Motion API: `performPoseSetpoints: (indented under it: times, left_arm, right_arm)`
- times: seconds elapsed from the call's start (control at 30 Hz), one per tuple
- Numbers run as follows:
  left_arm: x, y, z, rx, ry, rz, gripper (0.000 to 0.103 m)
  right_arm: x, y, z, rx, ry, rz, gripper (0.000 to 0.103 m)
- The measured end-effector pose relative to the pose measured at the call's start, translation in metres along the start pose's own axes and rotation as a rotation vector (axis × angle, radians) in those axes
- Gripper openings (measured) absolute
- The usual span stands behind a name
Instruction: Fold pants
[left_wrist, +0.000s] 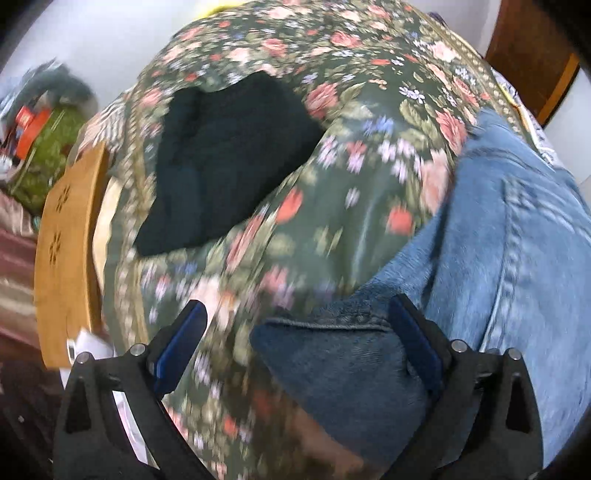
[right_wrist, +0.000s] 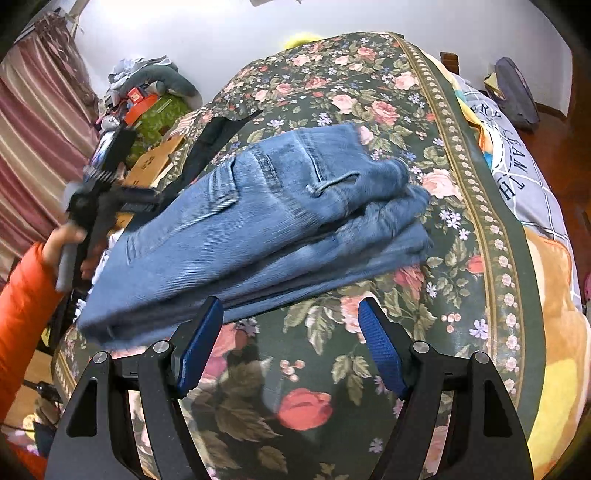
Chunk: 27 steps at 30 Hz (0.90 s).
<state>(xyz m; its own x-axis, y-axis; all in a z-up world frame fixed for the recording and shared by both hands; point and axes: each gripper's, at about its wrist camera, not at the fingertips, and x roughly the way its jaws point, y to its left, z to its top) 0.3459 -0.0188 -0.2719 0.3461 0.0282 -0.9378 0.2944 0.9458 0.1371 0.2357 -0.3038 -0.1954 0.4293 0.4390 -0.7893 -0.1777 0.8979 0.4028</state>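
Blue jeans (right_wrist: 258, 229) lie folded in a stack on the floral bedspread (right_wrist: 369, 110), waistband and belt loop on top. In the left wrist view the jeans (left_wrist: 498, 240) fill the right side, a darker folded part reaching between the fingers. My left gripper (left_wrist: 299, 321) is open, its right finger over the denim; it also shows in the right wrist view (right_wrist: 107, 199) at the stack's left end, held by a hand in an orange sleeve. My right gripper (right_wrist: 291, 321) is open and empty, just in front of the stack's near edge.
A dark folded garment (left_wrist: 229, 162) lies on the bedspread beyond the jeans. A wooden piece (left_wrist: 70, 251) stands at the bed's left edge. Clutter (right_wrist: 147, 99) is piled by the striped curtain (right_wrist: 33, 122). A printed quilt (right_wrist: 517, 173) lies along the right side.
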Motion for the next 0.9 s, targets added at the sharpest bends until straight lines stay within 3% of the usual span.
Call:
performPoseSetpoints:
  times: [0.13,0.27,0.47,0.7,0.83,0.9]
  left_arm:
    - [-0.027,0.008,-0.041,-0.049,-0.044,-0.008,0.1]
    - [-0.045,0.013,-0.073,-0.135,-0.015,-0.163,0.1]
    - [-0.068,-0.019,-0.102,-0.111,-0.017,-0.322,0.1]
    - [-0.108,-0.042,-0.103,-0.075,-0.185,-0.187,0.096]
    - [-0.111,-0.048,-0.109,-0.045,-0.209,-0.136,0.074]
    - [-0.105,-0.05,-0.112,-0.022,-0.192,-0.115,0.069]
  right_arm:
    - [-0.01,0.013,0.0,-0.028,-0.033,-0.018,0.073]
    - [-0.024,0.02,-0.002,-0.017,-0.07,-0.025,0.073]
    - [-0.041,0.034,-0.011,-0.028,-0.102,-0.027,0.073]
    - [-0.041,0.033,-0.026,-0.018,-0.114,-0.06,0.07]
    - [-0.027,0.027,-0.033,0.005,-0.062,-0.027,0.045]
    - [-0.022,0.027,-0.037,0.004,-0.059,-0.01,0.039]
